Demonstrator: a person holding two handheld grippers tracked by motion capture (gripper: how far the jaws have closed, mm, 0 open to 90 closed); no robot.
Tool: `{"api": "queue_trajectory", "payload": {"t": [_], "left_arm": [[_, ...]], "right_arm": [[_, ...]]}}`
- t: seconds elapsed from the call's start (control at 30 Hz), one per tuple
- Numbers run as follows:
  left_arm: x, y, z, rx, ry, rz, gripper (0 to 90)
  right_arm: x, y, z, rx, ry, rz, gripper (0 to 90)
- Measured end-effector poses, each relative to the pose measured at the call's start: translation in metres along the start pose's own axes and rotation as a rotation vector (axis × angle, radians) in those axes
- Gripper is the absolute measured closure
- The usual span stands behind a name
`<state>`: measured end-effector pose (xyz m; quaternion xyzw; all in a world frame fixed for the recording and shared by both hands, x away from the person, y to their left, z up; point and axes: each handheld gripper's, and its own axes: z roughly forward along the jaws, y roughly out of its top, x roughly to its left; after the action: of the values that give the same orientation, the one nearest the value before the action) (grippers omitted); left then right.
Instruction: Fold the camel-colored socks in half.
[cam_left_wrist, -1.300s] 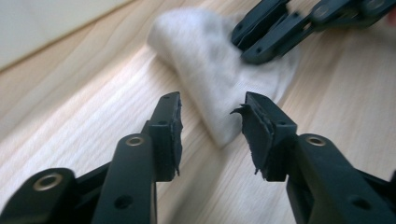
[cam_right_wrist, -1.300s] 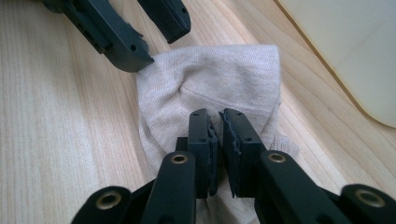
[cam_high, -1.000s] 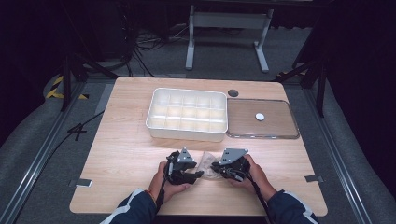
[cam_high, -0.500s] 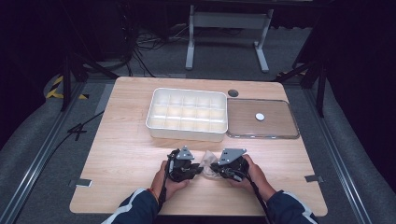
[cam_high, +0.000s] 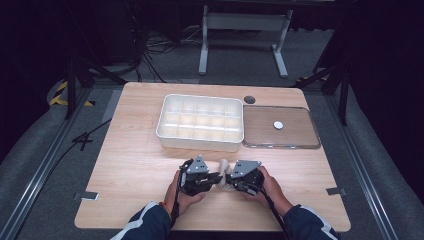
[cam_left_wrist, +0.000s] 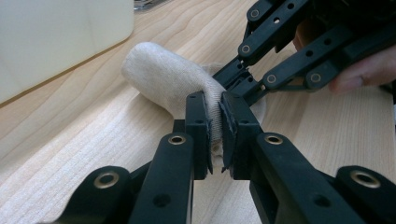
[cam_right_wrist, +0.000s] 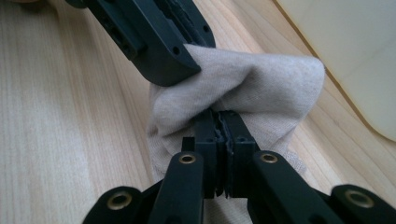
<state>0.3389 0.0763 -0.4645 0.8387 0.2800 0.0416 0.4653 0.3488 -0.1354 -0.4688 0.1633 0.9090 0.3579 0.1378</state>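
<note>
High view: we see the beige sock (cam_high: 224, 165) on the worktop (cam_high: 130, 165), just before the divided tray (cam_high: 200, 142). Gripper views: left tool (cam_left_wrist: 215, 126) and right tool (cam_right_wrist: 223, 126) both clamp its folds. We judge it light, limp; pinch bunched fabric.

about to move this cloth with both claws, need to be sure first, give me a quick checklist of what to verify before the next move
1. Left claw grips the beige cloth: ok, fabric is pinched between its jaws.
2. Right claw grips the cloth: ok, jaws are shut on a fold.
3. The two claws keep apart: not ok, they nearly touch on the same small bundle.
4. Divided tray is ready to take it: ok, its compartments look empty and the lid lies beside it.
5. Cloth is free of the table: cannot tell, part of it seems to rest on the wood.
</note>
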Motion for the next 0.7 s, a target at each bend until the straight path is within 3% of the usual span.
{"api": "queue_trajectory", "payload": {"t": [0.17,0.23,0.33,0.43,0.53,0.7], "left_arm": [[0.004,0.0,-0.002,0.002,0.008,-0.003,81.9],[0.003,0.001,-0.003,0.008,0.018,-0.001,82.0],[0.003,0.001,-0.004,0.014,0.025,0.007,82.3],[0.006,0.002,-0.005,0.015,0.046,0.007,82.3],[0.007,0.001,-0.007,0.015,0.049,-0.006,82.3],[0.003,0.003,-0.005,0.008,0.038,0.022,82.2]], "right_arm": [[0.001,0.001,0.003,-0.021,-0.003,0.013,85.6],[-0.002,0.0,0.002,-0.029,0.011,0.025,81.3],[-0.007,-0.001,-0.005,-0.039,0.025,0.048,74.0],[-0.013,-0.003,-0.016,-0.049,0.009,0.071,73.9],[-0.015,-0.004,-0.021,-0.033,0.001,0.068,75.2],[-0.011,-0.004,-0.01,0.006,0.0,0.048,76.2]]}}
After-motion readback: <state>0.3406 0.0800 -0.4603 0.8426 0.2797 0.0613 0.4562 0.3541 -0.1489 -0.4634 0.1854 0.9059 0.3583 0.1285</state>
